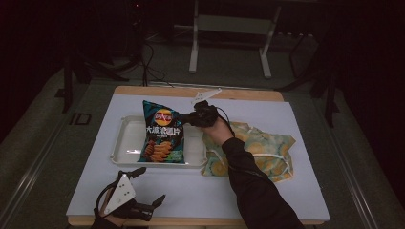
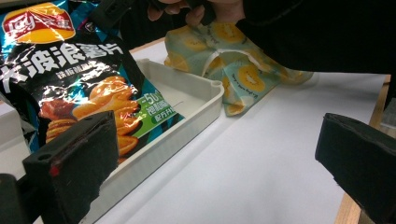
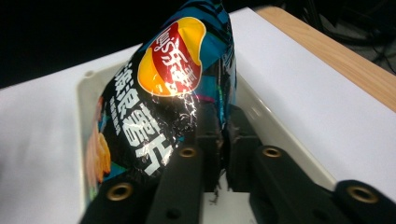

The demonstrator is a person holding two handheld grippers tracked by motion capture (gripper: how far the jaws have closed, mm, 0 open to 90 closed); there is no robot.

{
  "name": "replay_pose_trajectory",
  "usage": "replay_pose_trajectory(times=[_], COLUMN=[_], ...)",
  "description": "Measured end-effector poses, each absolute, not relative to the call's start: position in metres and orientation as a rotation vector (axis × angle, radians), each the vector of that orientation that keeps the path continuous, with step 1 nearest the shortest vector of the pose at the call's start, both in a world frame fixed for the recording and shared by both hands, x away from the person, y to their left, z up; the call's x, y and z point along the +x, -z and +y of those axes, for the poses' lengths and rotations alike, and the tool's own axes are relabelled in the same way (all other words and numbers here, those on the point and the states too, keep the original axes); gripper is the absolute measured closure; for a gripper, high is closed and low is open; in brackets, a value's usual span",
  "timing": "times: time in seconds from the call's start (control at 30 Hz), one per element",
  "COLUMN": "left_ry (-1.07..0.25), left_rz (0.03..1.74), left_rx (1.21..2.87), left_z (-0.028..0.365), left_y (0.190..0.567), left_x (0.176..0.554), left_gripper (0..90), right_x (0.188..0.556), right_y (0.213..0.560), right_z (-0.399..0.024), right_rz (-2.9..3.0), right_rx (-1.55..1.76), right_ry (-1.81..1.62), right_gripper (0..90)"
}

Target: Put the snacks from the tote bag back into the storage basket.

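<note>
A dark blue chip bag [image 1: 162,133] with a red and yellow logo stands tilted in the white tray [image 1: 125,143] at the table's middle left. My right gripper [image 1: 191,117] reaches in from the right and is shut on the bag's upper right edge. In the right gripper view the two black jaws [image 3: 224,126] pinch the crinkled foil of the bag [image 3: 173,93] above the tray [image 3: 275,130]. My left gripper [image 1: 153,183] rests open near the front left edge, with nothing between its jaws [image 2: 215,158]. It faces the bag [image 2: 70,79] and the tray [image 2: 187,93].
A pale green cloth bag [image 1: 267,148] printed with yellow fruit slices lies crumpled right of the tray, under the right forearm, and also appears in the left gripper view [image 2: 233,65]. A white mat [image 1: 200,191] covers the wooden table. A metal stand [image 1: 229,28] is beyond the far edge.
</note>
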State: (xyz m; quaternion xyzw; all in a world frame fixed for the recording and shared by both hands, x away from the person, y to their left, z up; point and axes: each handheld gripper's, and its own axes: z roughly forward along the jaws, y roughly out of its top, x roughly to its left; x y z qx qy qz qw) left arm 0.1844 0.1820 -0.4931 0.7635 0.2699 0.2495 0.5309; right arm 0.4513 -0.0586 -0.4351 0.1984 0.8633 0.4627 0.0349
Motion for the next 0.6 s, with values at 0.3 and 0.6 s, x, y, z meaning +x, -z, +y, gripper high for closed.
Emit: replay_pose_trajectory(times=[0.3, 0.6], left_ry=[-0.595, -0.597], left_rz=[0.643, 0.641], left_rx=[1.824, 1.828], left_z=[0.182, 0.182], left_y=[0.493, 0.493], left_x=[0.185, 0.185], left_gripper=[0.1, 0.1], right_x=[0.455, 0.453], right_y=[0.431, 0.421], right_z=[-0.062, -0.072], right_rz=[2.615, 2.588], right_rx=[0.671, 0.681], right_ry=[-1.37, -1.367], right_gripper=[61.1, 54.9])
